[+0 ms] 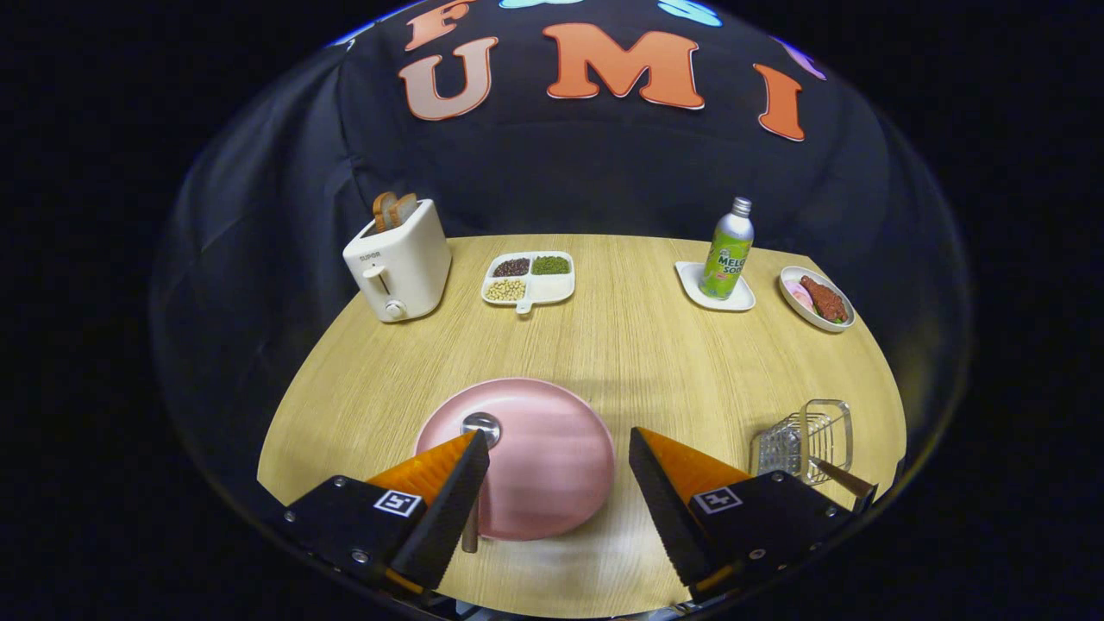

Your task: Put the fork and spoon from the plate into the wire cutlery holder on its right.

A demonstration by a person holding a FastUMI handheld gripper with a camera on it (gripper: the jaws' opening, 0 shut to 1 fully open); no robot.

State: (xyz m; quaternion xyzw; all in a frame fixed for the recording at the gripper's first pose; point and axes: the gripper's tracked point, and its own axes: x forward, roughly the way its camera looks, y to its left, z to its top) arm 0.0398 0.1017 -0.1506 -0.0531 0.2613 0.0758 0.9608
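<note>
Gripper (559, 470) released, fingers spread over near edge of pink plate (535, 466). Spoon (479, 429) on plate's left side, beside left finger. Wire cutlery holder (806, 438) right, with a handle inside.

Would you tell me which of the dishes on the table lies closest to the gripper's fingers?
The pink plate, lying between the open gripper's fingers with the spoon on it; the white dishes sit far beyond, along the table's back edge.
</note>
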